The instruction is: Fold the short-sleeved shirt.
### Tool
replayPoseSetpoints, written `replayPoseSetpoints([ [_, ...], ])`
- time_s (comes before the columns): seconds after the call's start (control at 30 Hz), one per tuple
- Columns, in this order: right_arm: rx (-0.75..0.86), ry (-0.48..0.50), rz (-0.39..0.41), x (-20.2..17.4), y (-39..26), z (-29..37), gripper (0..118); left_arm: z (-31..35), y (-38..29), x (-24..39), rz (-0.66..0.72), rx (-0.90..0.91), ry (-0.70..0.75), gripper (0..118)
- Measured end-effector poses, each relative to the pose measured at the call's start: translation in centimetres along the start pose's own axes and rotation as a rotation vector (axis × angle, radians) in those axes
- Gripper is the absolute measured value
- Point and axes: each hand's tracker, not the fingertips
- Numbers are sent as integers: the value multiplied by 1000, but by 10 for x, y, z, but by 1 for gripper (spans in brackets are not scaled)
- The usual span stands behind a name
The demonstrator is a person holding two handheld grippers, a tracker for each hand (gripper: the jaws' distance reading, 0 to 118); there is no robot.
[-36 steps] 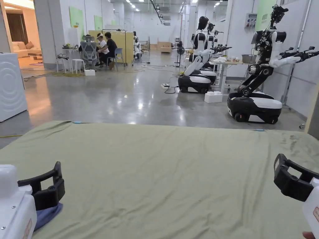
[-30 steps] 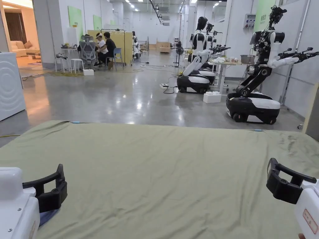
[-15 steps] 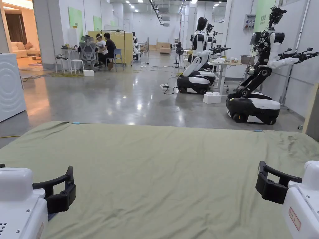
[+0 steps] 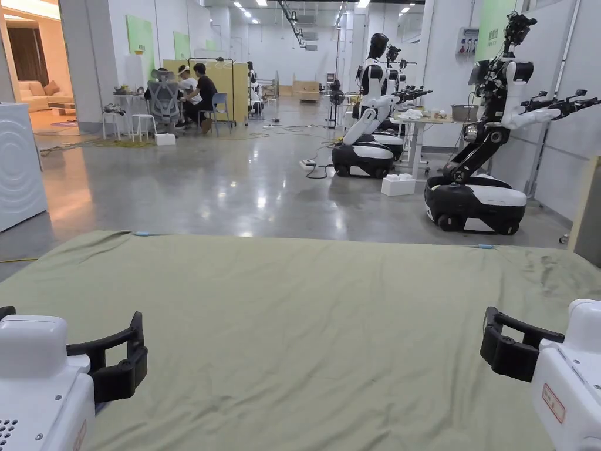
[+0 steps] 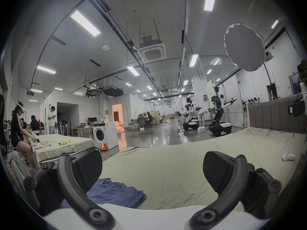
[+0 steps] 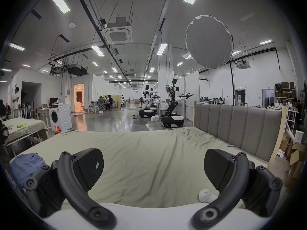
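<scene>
At the far left of the left gripper view, a seated person [image 5: 17, 134] wearing a white headset leaned over a cloth-covered side table [image 5: 66, 146]. A white front-loading washing machine [image 5: 105, 136] stood beyond it on the glossy grey floor [image 4: 235, 182]. The crumpled blue short-sleeved shirt [image 5: 114, 194] lay on the pale green bedsheet [image 4: 305, 329], near the bed's left edge and just under the black-jawed left gripper [image 5: 152, 172], whose jaws stood wide apart with nothing between them. Farther right over the bare sheet, the matching right gripper [image 6: 153, 168] was likewise spread wide and empty, well apart from the shirt. A small white rounded object [image 6: 206, 195] sat on the sheet beside its right jaw. A grey padded headboard [image 6: 237, 125] closed the bed's right side, and black-and-white wheeled robots [image 4: 475, 194] stood across the floor.
</scene>
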Motion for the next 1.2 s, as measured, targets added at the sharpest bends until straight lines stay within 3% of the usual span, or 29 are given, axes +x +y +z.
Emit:
replayPoseSetpoints([
  [0.27,23,14,-31,2,2,3,118,1,3,1,-3,14,-8,118],
  [0.73,39,31,17,-5,-1,5,118,-1,5,3,0,11,-15,118],
  [1.2,36,57,-3,0,0,7,118,-2,5,5,8,4,-25,118],
])
